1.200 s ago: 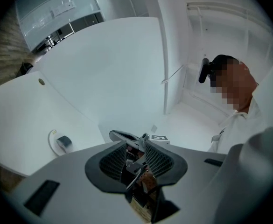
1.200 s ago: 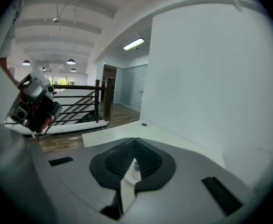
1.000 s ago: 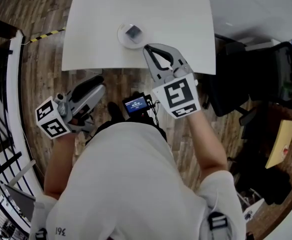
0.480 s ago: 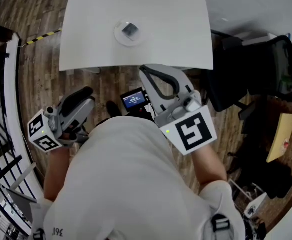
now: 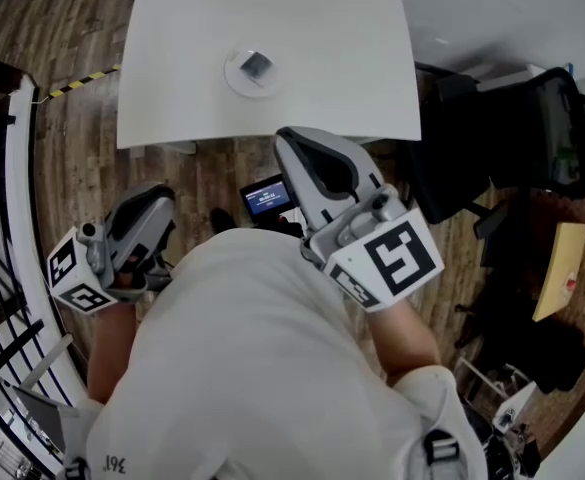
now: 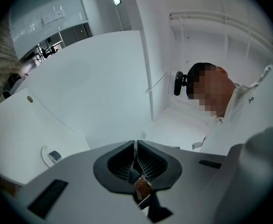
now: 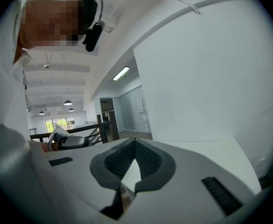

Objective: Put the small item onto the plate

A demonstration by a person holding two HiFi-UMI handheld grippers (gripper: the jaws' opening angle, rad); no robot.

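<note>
A small dark square item [image 5: 257, 65] lies on a little white round plate [image 5: 234, 76] near the front of the white table [image 5: 352, 48]. Plate [image 6: 44, 154] and item [image 6: 54, 156] also show low at the left of the left gripper view. Both grippers hang off the table, over the wooden floor and close to the person's body. My right gripper [image 5: 290, 138] is shut and empty, just short of the table's front edge. My left gripper [image 5: 162, 193] is lower left; its jaws are closing, tips nearly together, with nothing between them.
A small device with a lit screen [image 5: 267, 198] sits below the table edge between the grippers. A black office chair [image 5: 532, 118] stands at the right, a dark railing [image 5: 12, 168] at the left. Yellow-black tape [image 5: 82, 78] marks the floor.
Both grippers have drawn back from the table toward the person's body. The right gripper, earlier right beside the plate, is now off the table's front edge. Plate and item stay put.
</note>
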